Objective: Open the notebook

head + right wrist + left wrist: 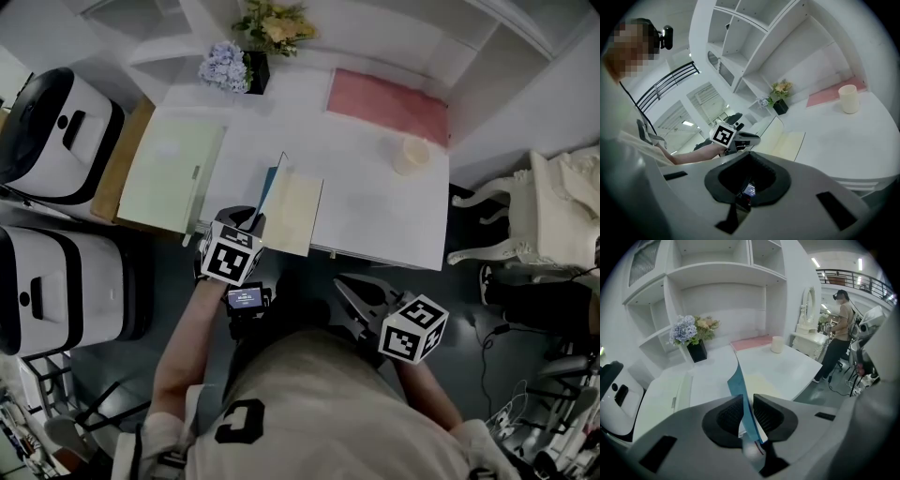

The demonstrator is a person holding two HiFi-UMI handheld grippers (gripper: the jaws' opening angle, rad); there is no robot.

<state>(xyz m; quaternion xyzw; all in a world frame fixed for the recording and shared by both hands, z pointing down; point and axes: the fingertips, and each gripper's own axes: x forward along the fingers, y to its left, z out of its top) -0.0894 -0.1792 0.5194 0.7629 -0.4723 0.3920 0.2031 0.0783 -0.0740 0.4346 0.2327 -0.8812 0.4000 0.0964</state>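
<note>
notebook half open, cover not yet laid flat

the notebook (298,211) lies at the near edge of the white worktop (375,206), its blue cover (738,390) raised steeply off a cream page. the left gripper (747,405) jaws pinch that cover. the right gripper (749,164) hangs back, jaws seemingly clenched, empty.

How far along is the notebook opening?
Done: the blue cover stands roughly upright, and a cream page is exposed. In hand: the left gripper has its fingers clamped on the cover's lower edge. Left: lay the cover flat. The right gripper is shut and empty.
</note>
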